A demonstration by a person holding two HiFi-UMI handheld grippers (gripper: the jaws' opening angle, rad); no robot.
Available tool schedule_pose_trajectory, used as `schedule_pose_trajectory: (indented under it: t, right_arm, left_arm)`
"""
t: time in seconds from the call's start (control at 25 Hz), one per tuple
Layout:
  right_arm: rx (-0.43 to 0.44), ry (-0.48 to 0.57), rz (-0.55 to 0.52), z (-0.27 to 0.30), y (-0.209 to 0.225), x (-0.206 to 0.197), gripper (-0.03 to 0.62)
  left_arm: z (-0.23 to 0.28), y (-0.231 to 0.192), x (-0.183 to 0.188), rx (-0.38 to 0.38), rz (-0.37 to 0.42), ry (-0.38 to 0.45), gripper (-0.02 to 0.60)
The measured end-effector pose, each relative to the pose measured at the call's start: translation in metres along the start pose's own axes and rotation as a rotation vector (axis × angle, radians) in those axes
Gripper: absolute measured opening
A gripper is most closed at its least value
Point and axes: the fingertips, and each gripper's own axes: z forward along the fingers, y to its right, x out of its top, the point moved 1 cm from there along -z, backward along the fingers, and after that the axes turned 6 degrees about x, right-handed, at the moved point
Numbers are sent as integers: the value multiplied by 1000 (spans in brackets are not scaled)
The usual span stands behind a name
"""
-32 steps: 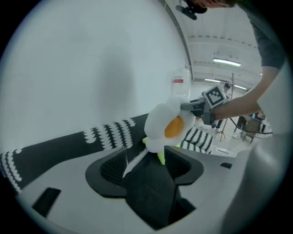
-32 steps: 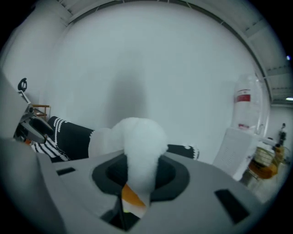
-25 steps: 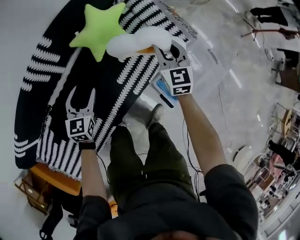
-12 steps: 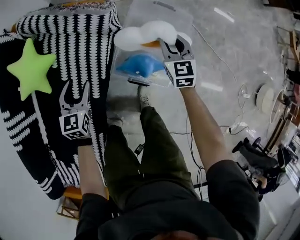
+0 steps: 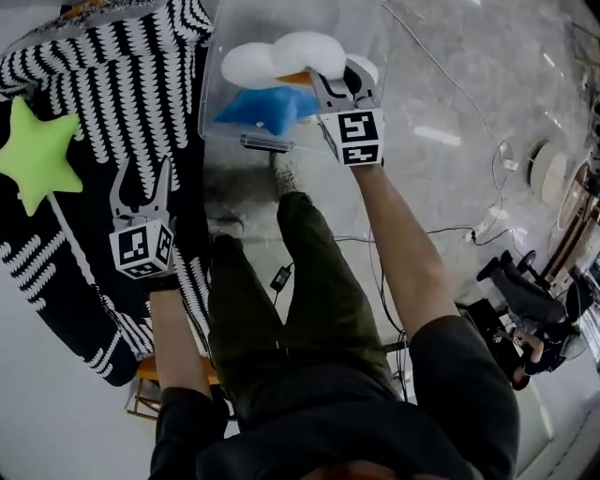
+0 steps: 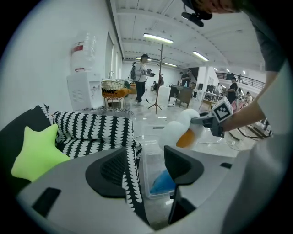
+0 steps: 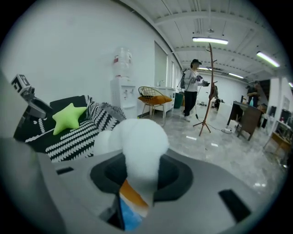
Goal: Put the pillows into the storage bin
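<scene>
Right gripper (image 5: 330, 89) pinches the white cloud pillow (image 5: 281, 61), jaws just easing apart, with the clear storage bin (image 5: 248, 142) directly beneath for the drop (blue pillow (image 5: 267, 108) already inside). Left gripper (image 5: 141, 192) hangs spread and empty, green star pillow (image 5: 36, 155) to its left.

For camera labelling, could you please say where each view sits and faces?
Head view: on the head, steeply down at the storage bin; arms, legs.
Left gripper view: on left gripper, facing the storage bin; open, empty fingers.
Right gripper view: on right gripper, facing the room; fingers, just opening, on cloud pillow.
All share the star pillow.
</scene>
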Motion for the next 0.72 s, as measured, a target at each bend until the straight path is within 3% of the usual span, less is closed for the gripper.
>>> schedule_pose_trajectory:
  t: [0.24,0.4,0.72]
  right_arm:
    - [54,-89,6,36,-12,-54,219]
    - [77,-162,19,28,-16,-81,261]
    - [75,-126,72,-8,-2,-76,272]
  left_arm:
    - [18,-6,-33,13,-6,-41,261]
    - [14,-1,-35,23,-9,-62,262]
    - [23,13,-22,18,-12,-57,262]
